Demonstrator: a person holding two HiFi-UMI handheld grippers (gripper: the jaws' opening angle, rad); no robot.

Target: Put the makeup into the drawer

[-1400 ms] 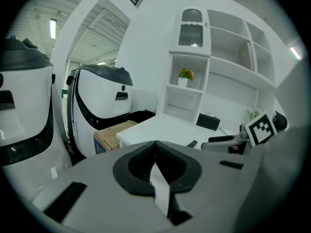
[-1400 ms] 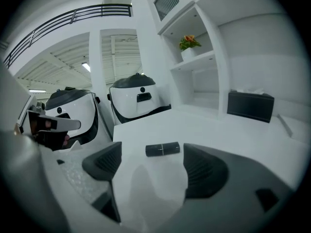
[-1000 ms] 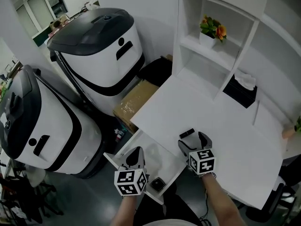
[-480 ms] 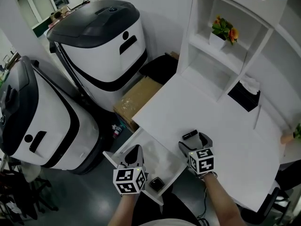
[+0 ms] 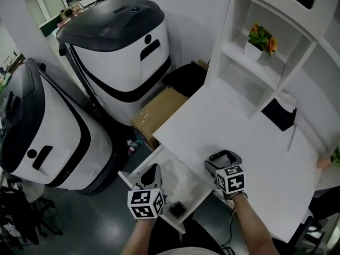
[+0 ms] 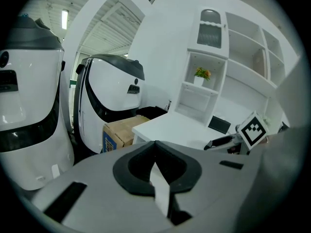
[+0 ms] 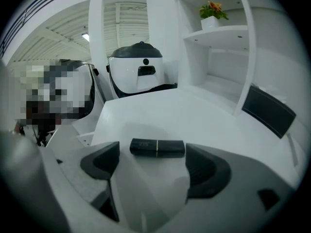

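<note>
**Makeup tube between the open right claw, drawer pulled out at the near left corner**

Your right claw (image 5: 220, 157) stands on the white surface (image 5: 239, 121), close to its near edge. Its jaws are apart. The makeup (image 5: 216, 156), a black tube, lies flat on the surface between them, crosswise from one jaw to the other. In the right gripper view the makeup (image 7: 157, 148) shows a thin bright ring near its middle. There is a small gap at its left end, and its right end is very near the right jaw. I cannot tell if that end touches the jaw. The right claw (image 7: 153, 153) is not pressing on the tube.

The drawer (image 5: 178, 175) is pulled out under the near left corner of the surface, and its white inside is visible. Your left claw (image 5: 152, 174) is above the drawer's near left part. In the left gripper view the jaws of this left claw (image 6: 156, 153) are together, with nothing between them. A small black object (image 5: 177, 208) lies in the drawer at its near edge, just beside the left claw.

At the far right corner of the surface a black tissue box (image 5: 280, 113) stands beside the white shelf unit (image 5: 249, 73). A potted flower (image 5: 261, 39) stands on one of its shelves. On the floor past the left edge you have a cardboard box (image 5: 158, 113) and two big white and dark machines (image 5: 119, 47).
</note>
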